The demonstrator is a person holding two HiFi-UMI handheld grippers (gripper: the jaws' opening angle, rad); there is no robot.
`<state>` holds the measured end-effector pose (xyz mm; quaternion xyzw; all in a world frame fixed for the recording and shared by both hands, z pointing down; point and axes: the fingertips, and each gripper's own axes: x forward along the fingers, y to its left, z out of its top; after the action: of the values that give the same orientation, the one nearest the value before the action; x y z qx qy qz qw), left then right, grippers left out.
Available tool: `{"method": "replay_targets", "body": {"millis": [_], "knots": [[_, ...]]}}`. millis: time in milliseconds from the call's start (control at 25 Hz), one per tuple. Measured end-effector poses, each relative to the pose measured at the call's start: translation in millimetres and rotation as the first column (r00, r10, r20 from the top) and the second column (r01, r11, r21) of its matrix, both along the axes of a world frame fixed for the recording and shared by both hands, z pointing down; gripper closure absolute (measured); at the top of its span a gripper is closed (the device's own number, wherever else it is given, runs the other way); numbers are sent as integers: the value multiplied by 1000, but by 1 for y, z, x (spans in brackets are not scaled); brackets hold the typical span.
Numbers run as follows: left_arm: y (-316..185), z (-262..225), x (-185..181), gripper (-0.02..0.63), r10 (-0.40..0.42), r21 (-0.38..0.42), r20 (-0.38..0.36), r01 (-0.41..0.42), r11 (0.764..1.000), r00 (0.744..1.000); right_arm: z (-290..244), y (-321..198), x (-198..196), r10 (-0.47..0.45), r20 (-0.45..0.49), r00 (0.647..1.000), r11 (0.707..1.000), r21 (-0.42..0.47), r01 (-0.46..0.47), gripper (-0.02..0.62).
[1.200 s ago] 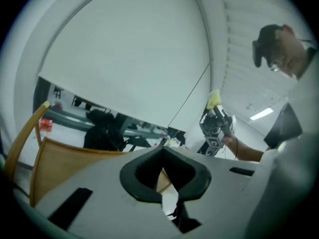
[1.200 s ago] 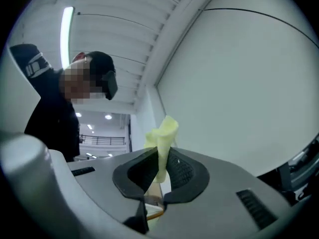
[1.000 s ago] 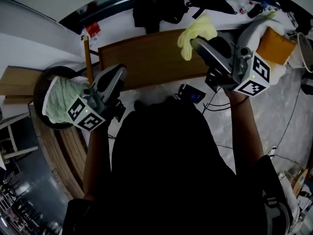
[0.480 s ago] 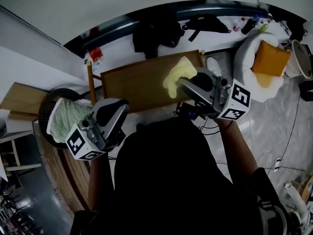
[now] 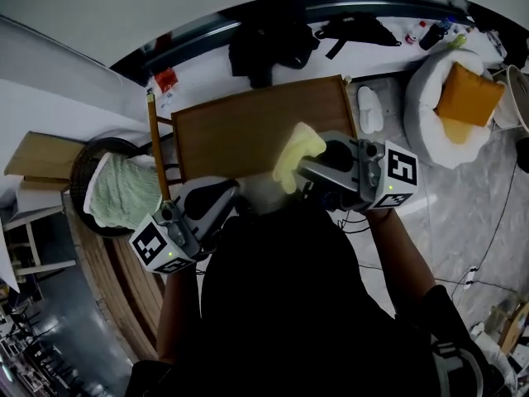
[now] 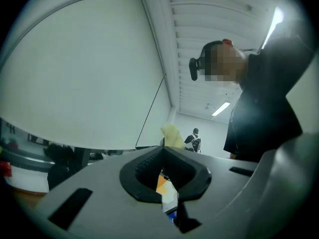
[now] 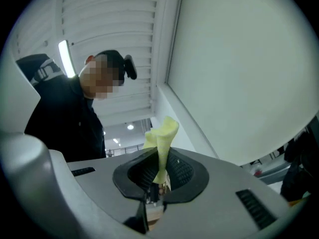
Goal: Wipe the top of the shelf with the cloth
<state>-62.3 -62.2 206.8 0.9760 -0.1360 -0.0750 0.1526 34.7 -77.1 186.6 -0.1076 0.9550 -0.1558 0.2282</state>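
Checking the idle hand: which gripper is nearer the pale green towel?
Left. The left gripper is just right of the green towel; the right gripper, clamping the yellow cloth, is farther right.

Left tool (image 5: pixel 226 197) — jaws together, nothing between, held close to torso, forearm bent. Right tool (image 5: pixel 302 169) — jaws clamped on cloth (image 5: pixel 296 149), tip angled toward left.

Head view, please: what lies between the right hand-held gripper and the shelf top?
Only the yellow cloth, pinched in the right hand-held gripper, over the shelf top's near edge; the head view shows it.
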Motion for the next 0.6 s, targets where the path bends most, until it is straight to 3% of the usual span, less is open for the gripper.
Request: {"method": "replay_targets", "body": {"millis": [120, 400, 600], "knots": [[4, 5, 1, 595, -11, -25, 17, 11, 1000, 1000, -3, -3, 13, 4, 71, 997, 1000, -23, -3, 548], [18, 29, -5, 595, 10, -76, 95, -3, 997, 995, 14, 12, 6, 17, 13, 1000, 999, -32, -16, 548], [43, 26, -14, 595, 48, -83, 55, -44, 996, 997, 17, 48, -11, 56, -58, 997, 998, -28, -58, 548]]}}
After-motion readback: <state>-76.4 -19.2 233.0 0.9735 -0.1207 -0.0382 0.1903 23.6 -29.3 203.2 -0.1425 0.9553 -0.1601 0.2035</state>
